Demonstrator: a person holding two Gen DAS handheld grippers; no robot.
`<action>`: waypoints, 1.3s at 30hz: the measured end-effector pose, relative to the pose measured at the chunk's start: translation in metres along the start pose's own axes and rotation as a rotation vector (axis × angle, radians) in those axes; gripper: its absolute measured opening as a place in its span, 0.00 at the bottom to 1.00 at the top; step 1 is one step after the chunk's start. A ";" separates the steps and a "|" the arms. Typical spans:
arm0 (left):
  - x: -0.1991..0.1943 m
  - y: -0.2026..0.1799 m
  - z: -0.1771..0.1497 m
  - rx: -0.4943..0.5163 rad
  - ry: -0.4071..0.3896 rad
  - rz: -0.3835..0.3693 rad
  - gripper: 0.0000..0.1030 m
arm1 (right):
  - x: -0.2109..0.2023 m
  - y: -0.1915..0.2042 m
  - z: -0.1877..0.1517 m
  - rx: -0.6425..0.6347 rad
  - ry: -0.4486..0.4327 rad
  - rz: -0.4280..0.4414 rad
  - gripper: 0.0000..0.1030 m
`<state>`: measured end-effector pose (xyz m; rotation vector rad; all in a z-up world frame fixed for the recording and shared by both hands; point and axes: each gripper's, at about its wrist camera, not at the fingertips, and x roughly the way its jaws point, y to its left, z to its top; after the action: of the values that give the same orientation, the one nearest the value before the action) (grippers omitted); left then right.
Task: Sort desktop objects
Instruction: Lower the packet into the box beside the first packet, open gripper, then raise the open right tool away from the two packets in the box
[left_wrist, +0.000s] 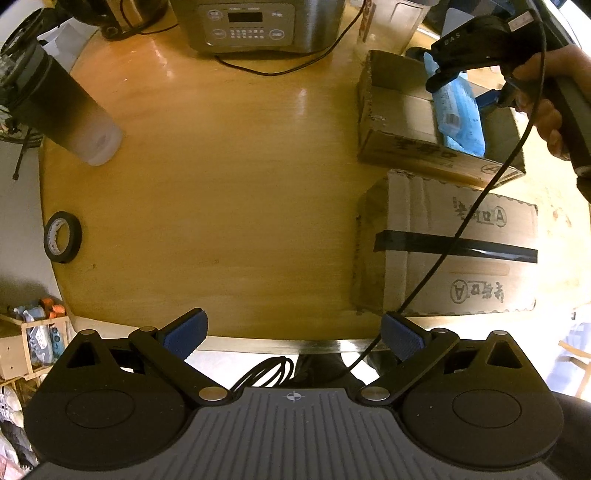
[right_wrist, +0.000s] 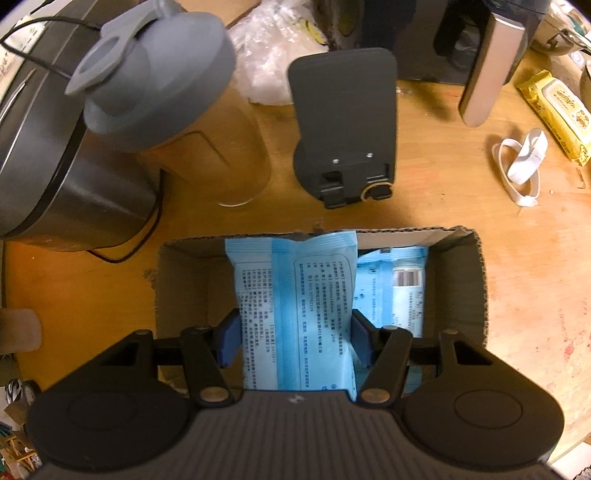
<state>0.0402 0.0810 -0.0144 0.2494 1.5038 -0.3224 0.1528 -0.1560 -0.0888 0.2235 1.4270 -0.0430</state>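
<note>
My right gripper (right_wrist: 293, 338) is shut on a light blue wipes pack (right_wrist: 295, 295), holding it over the open cardboard box (right_wrist: 476, 280). A second blue pack (right_wrist: 399, 288) lies inside that box to the right. In the left wrist view the same gripper (left_wrist: 461, 85) and blue pack (left_wrist: 460, 118) hang above the open box (left_wrist: 402, 114) at the table's right. My left gripper (left_wrist: 293, 338) is open and empty over the near table edge. A black tape roll (left_wrist: 62, 236) lies at the left edge, and a dark-to-clear bottle (left_wrist: 70, 110) stands far left.
A taped, closed cardboard box (left_wrist: 454, 254) sits near right. A steel cooker (left_wrist: 258, 26) with a cable stands at the back. Beyond the open box are a grey-lidded jug (right_wrist: 177, 110), a dark stand (right_wrist: 345, 125), a white strap (right_wrist: 521, 166) and a yellow wipes pack (right_wrist: 554, 110).
</note>
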 end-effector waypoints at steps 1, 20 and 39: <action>0.000 0.002 0.000 -0.003 0.001 0.001 1.00 | 0.001 0.003 0.000 -0.001 0.000 0.001 0.57; 0.000 0.028 -0.009 -0.065 0.014 0.015 1.00 | 0.026 0.046 0.000 -0.020 0.008 -0.002 0.57; 0.003 0.028 -0.009 -0.072 0.022 0.012 1.00 | 0.043 0.051 0.002 -0.047 0.019 -0.049 1.00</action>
<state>0.0419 0.1105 -0.0189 0.2059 1.5322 -0.2559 0.1692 -0.1024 -0.1242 0.1508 1.4507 -0.0476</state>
